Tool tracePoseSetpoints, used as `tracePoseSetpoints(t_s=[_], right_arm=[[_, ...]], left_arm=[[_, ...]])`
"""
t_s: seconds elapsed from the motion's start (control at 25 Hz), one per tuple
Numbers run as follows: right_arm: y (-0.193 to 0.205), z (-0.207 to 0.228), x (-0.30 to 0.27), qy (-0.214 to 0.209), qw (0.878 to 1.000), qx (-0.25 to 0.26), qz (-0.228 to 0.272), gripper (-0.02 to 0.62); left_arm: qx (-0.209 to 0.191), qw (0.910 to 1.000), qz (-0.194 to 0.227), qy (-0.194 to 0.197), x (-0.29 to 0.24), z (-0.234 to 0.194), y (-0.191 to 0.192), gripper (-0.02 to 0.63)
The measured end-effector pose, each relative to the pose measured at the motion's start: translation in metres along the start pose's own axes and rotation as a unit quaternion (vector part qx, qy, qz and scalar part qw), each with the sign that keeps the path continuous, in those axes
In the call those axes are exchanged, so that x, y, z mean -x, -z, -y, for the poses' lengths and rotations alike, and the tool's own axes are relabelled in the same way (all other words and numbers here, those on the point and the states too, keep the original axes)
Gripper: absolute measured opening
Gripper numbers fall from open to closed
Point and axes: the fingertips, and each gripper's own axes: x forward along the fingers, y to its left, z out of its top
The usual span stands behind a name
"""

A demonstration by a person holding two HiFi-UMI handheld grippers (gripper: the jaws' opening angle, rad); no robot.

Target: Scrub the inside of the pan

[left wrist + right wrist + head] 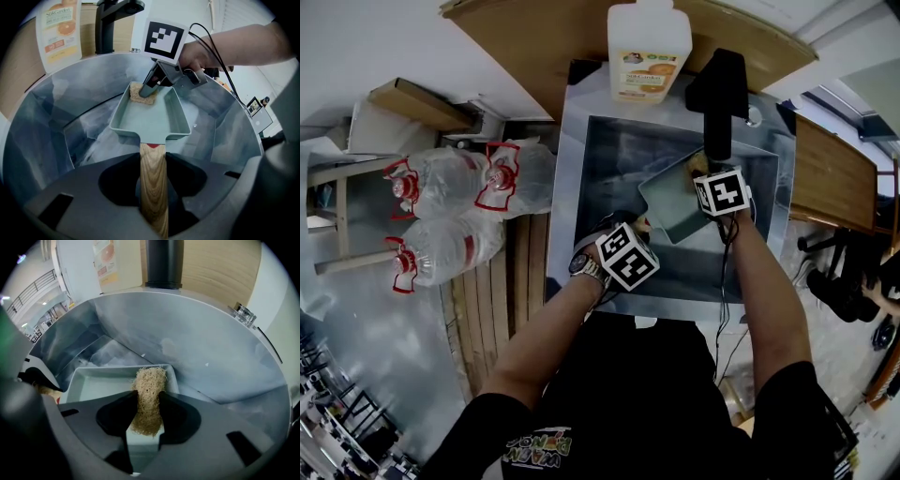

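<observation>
A pale green rectangular pan (151,118) with a wooden handle (153,187) is held over the steel sink (581,187). My left gripper (153,197) is shut on the wooden handle and keeps the pan tilted inside the basin. My right gripper (146,416) is shut on a tan fibrous scrubbing sponge (147,397). The sponge (140,91) presses into the pan's far corner, against its inner wall. In the head view the pan (675,208) lies between the two marker cubes, and the right gripper (701,183) comes at it from the right.
A black faucet (717,98) rises at the sink's back right. A white detergent jug (649,47) stands on the wooden counter behind the sink. Large water bottles (450,211) with red caps lie on the floor to the left.
</observation>
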Motion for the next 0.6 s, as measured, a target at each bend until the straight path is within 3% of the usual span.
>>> tracePoseSetpoints(t_s=[0.32, 0.6], right_arm=[[-0.002, 0.005, 0.006, -0.003, 1.0, 0.025, 0.007, 0.146], [-0.006, 0.011, 0.015, 0.0, 1.0, 0.015, 0.023, 0.146]], left_arm=[[0.002, 1.0, -0.001, 0.001, 0.0, -0.001, 0.001, 0.173], [0.002, 1.0, 0.0, 0.001, 0.0, -0.001, 0.0, 0.173]])
